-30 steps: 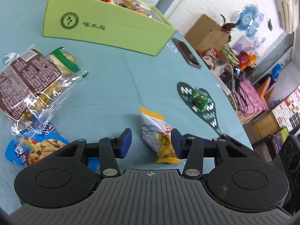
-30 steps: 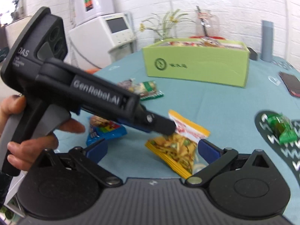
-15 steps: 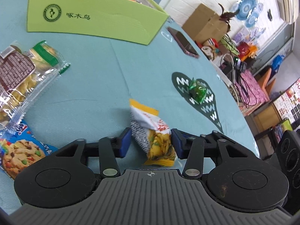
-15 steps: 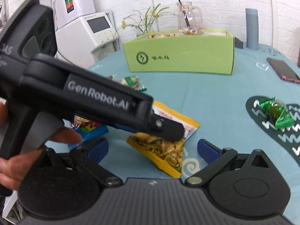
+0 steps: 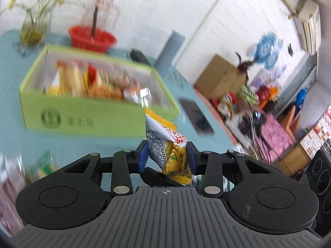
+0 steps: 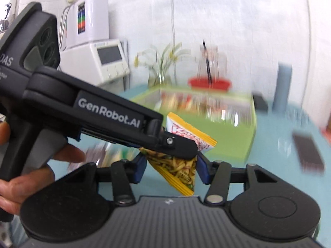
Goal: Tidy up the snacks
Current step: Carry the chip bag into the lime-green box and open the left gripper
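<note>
My left gripper point(image 5: 167, 155) is shut on a yellow and white snack packet point(image 5: 167, 144) and holds it up off the teal table, in front of the green snack box point(image 5: 82, 115). The box is open on top and holds several packets. In the right wrist view the left gripper point(image 6: 182, 144) crosses from the left, gripping the same packet point(image 6: 186, 136). My right gripper point(image 6: 170, 169) has its blue pads close on both sides of the packet's lower end point(image 6: 178, 171); I cannot tell whether they press on it.
A red basket point(image 5: 92, 38), a glass jug and a vase of flowers stand behind the box. A dark phone point(image 5: 196, 117) lies on the table to the right. More packets point(image 5: 12, 177) lie blurred at the far left. A grey cylinder point(image 6: 283, 86) stands at the back right.
The left gripper has closed on the yellow packet and lifted it off the table toward the green box. The right gripper has narrowed around the packet's lower end. Both views are motion-blurred.
</note>
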Available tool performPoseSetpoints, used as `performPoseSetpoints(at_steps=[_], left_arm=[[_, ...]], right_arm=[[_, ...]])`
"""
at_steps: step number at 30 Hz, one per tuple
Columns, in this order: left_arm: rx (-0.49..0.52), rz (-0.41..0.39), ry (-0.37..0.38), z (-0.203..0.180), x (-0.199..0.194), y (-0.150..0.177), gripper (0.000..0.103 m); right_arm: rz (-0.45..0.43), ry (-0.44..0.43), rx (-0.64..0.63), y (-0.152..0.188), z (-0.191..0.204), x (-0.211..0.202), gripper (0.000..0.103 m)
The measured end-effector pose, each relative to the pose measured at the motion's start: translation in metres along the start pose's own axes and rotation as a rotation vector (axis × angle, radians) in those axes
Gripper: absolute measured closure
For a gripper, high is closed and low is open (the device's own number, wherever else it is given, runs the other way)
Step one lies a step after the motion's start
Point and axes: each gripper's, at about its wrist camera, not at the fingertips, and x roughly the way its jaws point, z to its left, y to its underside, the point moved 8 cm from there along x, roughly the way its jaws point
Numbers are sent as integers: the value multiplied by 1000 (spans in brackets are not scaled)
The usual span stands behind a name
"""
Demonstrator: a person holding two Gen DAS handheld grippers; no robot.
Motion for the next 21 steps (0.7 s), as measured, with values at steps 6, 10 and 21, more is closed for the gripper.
performPoseSetpoints(at_steps=[6, 10, 21], left_arm=[[9, -69, -78, 46, 39, -85, 85], [-43, -34, -120, 95, 76, -107, 85], [-15, -139, -97, 97, 33, -101, 49]], right_arm=[[2, -41, -49, -62, -23, 95, 38], [80, -85, -52, -69, -33, 160, 39], [7, -71, -88, -60, -18, 125, 9]])
